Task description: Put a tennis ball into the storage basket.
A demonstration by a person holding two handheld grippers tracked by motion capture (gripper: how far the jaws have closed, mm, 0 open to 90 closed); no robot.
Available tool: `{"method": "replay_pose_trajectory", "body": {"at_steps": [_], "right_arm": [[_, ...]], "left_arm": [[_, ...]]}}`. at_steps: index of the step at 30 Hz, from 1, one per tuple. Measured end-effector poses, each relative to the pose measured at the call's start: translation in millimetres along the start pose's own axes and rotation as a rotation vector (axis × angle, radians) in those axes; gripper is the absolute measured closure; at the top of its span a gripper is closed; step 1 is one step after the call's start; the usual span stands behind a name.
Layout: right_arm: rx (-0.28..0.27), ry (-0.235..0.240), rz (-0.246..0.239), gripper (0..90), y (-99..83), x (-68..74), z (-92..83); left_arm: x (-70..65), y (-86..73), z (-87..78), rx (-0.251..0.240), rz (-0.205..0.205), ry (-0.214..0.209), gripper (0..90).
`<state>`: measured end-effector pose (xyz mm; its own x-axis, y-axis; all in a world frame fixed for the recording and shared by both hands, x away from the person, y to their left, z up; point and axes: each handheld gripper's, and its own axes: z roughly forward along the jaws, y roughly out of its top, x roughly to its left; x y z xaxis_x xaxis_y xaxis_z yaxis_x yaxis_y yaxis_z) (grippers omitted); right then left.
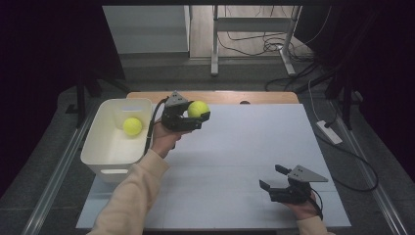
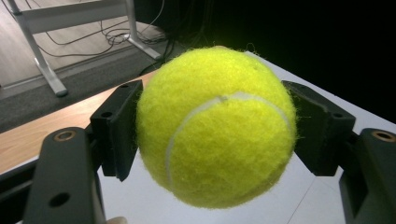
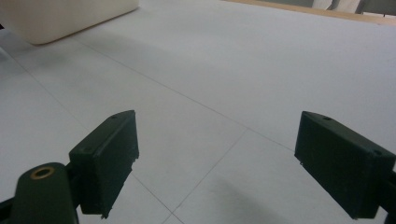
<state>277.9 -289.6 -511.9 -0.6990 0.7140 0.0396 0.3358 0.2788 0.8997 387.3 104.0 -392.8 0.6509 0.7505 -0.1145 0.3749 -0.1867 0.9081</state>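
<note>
My left gripper (image 1: 197,115) is shut on a yellow-green tennis ball (image 1: 198,108), held above the far left part of the white table (image 1: 244,147). Close up, the ball (image 2: 217,126) sits squeezed between the two black pads (image 2: 119,128). A second tennis ball (image 1: 132,126) lies inside the white bin (image 1: 98,147) at the table's left edge. My right gripper (image 1: 274,177) rests low near the front right of the table, jaws wide apart with nothing between its pads (image 3: 109,158).
The bin's corner (image 3: 56,18) lies far off to the upper left in the right gripper view. A wooden strip (image 1: 215,96) runs along the table's far edge. Beyond it stand a metal desk frame (image 1: 215,44) and floor cables (image 1: 274,46).
</note>
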Motion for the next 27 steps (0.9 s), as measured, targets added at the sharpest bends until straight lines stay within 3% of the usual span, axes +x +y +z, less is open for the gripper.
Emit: {"method": "replay_pose_trajectory", "body": {"at_steps": [27], "right_arm": [[0.003, -0.005, 0.001, 13.6, -0.1, 0.1, 0.3]], "left_arm": [[16.0, 6.3, -30.3, -0.029, -0.008, 0.061, 27.0]]}}
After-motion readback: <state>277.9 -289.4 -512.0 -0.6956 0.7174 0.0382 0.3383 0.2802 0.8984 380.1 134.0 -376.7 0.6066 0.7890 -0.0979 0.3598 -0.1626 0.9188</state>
